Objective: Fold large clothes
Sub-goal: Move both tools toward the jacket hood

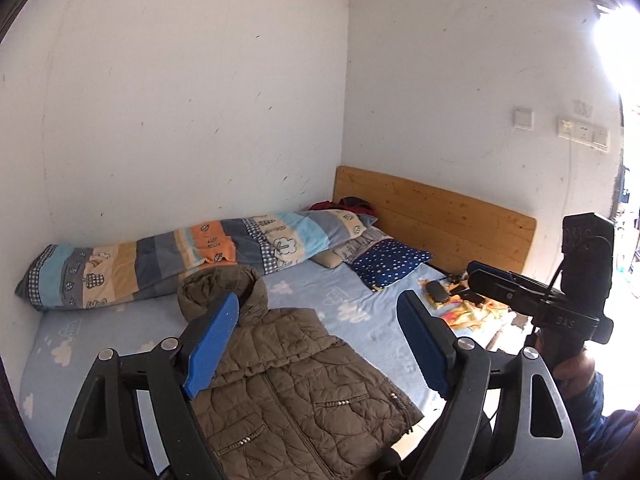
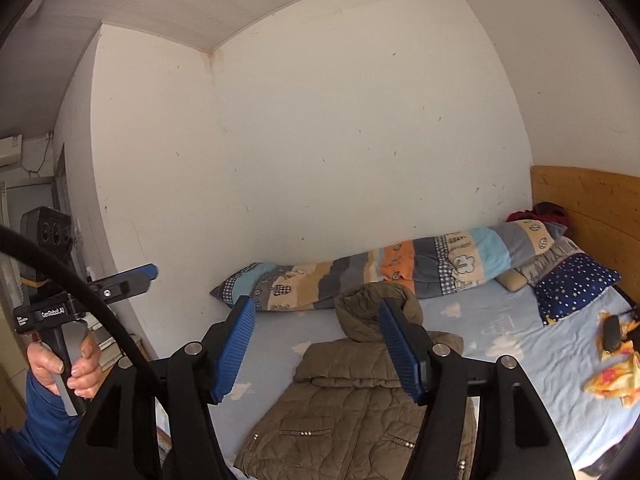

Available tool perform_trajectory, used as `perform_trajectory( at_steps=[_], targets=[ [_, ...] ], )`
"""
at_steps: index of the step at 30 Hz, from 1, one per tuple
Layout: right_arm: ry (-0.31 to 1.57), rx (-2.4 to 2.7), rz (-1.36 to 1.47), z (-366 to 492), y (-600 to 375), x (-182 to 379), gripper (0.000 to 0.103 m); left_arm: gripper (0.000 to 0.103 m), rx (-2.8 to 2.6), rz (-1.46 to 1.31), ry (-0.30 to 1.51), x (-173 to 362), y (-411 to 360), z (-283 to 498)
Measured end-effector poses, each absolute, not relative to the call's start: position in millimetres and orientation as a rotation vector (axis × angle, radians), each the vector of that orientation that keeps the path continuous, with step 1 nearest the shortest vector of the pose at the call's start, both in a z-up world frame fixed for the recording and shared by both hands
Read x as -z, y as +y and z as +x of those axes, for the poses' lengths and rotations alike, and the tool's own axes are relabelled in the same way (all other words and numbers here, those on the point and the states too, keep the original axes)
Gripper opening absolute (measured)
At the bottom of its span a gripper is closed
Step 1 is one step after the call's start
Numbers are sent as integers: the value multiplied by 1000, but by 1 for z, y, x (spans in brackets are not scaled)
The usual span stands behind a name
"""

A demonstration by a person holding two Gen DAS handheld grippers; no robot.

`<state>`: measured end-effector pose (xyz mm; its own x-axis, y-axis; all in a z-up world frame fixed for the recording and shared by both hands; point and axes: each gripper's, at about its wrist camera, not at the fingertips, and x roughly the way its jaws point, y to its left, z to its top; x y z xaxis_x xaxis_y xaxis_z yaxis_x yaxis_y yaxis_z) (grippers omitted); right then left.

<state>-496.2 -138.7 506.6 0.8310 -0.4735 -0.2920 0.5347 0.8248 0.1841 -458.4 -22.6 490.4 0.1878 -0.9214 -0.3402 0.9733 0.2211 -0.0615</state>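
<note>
Left wrist view showed my left gripper (image 1: 320,344) spread wide and empty above the brown quilted jacket (image 1: 296,392), which lay flat on the bed (image 1: 360,300), sleeves already tucked in. My right gripper (image 2: 318,350) likewise stood parted, grasping nothing. I judged the next fold pending: both must descend and pinch the hem.

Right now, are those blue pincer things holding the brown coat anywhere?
No. The left tool and the right tool both hang open above the brown coat lying on the bed, with nothing between their pads.
</note>
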Motion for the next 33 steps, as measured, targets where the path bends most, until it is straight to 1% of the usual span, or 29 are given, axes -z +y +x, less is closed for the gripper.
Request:
perform_trajectory(
  at_steps=[4, 8, 13, 18, 22, 28, 31, 33],
  targets=[
    [284, 529, 276, -470, -155, -477, 69, 81, 1300, 195, 431, -443, -52, -424],
    [364, 532, 342, -441, -190, -432, 69, 81, 1248, 171, 540, -388, -80, -378],
    [465, 538, 398, -404, -239, -385, 69, 81, 1189, 152, 663, -339, -119, -320],
    [516, 518, 475, -368, -284, -346, 69, 81, 1128, 139, 764, -296, -154, -264],
    [602, 512, 489, -339, -315, -321, 69, 81, 1090, 176, 816, -272, -184, -227],
    [721, 514, 376, -285, -374, -318, 69, 81, 1043, 216, 855, -263, -233, -168],
    [764, 455, 423, -254, -416, -318, 70, 81, 1048, 208, 911, -263, -255, -136],
    [773, 422, 468, -233, -456, -317, 75, 81, 1037, 200, 945, -262, -275, -110]
  ],
)
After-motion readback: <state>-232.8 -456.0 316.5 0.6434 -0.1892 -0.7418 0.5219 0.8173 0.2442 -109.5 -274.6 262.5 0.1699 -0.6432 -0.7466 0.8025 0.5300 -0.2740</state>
